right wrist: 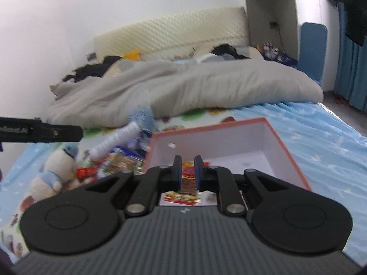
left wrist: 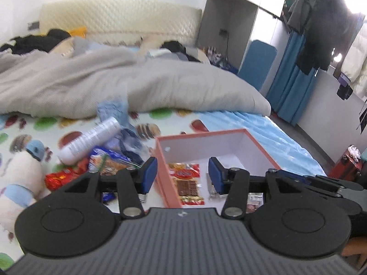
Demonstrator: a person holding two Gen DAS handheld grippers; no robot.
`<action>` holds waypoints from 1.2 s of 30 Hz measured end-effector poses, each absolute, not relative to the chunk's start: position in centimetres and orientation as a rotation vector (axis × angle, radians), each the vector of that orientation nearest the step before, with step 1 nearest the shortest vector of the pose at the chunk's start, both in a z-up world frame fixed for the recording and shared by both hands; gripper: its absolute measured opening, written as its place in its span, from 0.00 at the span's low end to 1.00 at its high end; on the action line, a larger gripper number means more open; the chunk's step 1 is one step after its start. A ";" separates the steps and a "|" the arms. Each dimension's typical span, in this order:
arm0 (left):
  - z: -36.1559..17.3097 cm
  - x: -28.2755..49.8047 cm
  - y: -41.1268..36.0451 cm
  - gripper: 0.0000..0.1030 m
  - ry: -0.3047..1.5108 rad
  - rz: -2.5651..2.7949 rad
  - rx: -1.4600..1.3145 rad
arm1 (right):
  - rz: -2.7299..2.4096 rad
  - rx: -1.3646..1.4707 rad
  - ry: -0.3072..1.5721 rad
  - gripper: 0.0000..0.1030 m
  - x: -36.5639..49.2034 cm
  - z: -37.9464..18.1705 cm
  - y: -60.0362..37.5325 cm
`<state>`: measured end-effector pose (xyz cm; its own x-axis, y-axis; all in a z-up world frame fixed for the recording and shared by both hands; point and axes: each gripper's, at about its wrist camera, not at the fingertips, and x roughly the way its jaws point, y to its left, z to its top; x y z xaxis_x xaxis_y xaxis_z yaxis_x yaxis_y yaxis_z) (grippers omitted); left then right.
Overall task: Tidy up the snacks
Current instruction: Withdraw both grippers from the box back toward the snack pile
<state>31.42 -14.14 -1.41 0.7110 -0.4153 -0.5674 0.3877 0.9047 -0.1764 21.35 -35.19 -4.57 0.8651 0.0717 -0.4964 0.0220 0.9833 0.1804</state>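
Red snack packet (left wrist: 188,184), flat in pink box (left wrist: 261,147)

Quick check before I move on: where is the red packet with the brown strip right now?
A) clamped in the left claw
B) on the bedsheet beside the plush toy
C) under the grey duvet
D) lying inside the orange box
D: the red packet lies flat on the white floor of the orange box, and the left claw hangs open above it, its pads not touching it.
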 end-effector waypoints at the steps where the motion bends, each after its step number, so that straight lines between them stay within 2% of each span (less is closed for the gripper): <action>1: -1.3 30.9 -13.5 0.54 0.628 -0.440 -0.044 | 0.039 0.176 0.516 0.15 21.0 -4.4 -34.5; 11: -2.5 25.1 -7.8 0.54 0.550 -0.368 -0.004 | 0.119 0.127 0.448 0.15 17.7 -4.6 -28.3; 18: -5.0 22.7 -4.1 0.54 0.558 -0.311 -0.059 | 0.135 0.127 0.489 0.15 15.9 -6.9 -25.3; 36: -15.5 22.0 3.5 0.54 0.760 -0.203 -0.230 | 0.181 0.069 0.586 0.15 13.2 -13.0 -18.8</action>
<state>21.95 3.45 -15.54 0.7074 -0.2638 -0.6557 0.0988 0.9555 -0.2778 13.25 -18.75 -12.98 0.8179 0.1897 -0.5432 -0.1504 0.9818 0.1163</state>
